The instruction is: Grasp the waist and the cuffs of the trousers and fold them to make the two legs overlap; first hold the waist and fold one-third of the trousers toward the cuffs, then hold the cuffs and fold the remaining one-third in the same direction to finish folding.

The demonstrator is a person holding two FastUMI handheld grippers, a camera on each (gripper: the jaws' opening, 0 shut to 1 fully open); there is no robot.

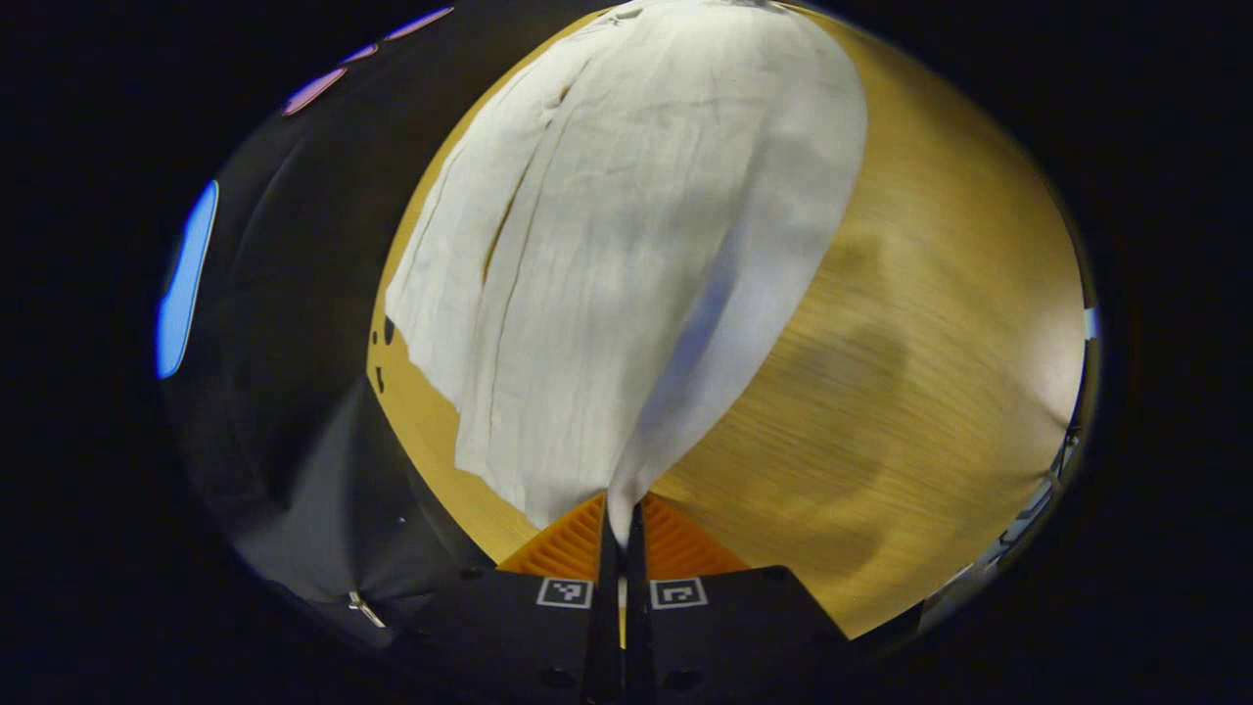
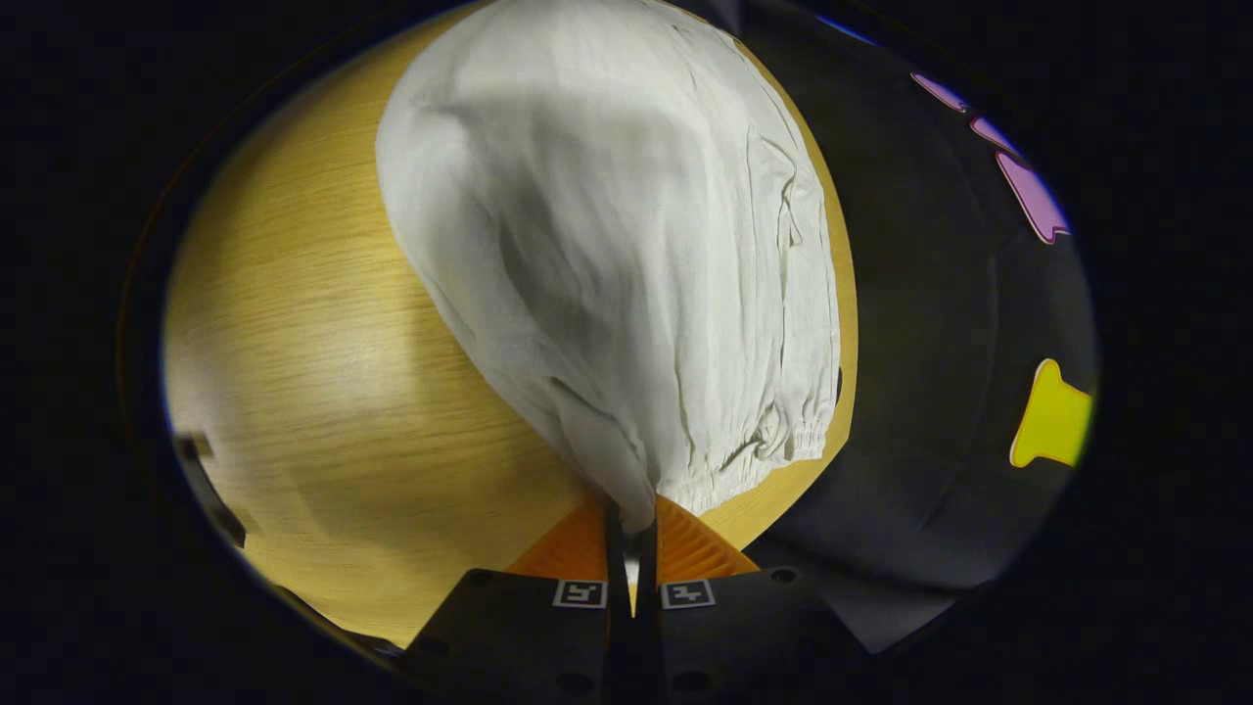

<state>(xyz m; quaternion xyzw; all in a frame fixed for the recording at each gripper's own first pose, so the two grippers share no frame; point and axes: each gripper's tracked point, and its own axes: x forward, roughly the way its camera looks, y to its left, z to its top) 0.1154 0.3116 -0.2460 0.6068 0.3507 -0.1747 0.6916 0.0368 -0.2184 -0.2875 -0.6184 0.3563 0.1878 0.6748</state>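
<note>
White trousers [image 1: 626, 245] lie on a wooden table [image 1: 930, 323]. In the left gripper view the straight leg ends lie at the left, and one cloth edge rises in a ridge down to my left gripper [image 1: 623, 524], which is shut on it. In the right gripper view the trousers [image 2: 607, 255] show a gathered elastic waist [image 2: 773, 446] at the lower right. A lifted fold of that end runs into my right gripper [image 2: 632, 534], also shut on the cloth. Both pinched edges hang above the tabletop.
The wooden table [image 2: 313, 372] stretches bare beside the trousers in both views. Its edge curves close to the cloth, with the black booth wall [image 2: 940, 323] beyond. A dark fixture [image 2: 210, 490] sits at the table's far side in the right gripper view.
</note>
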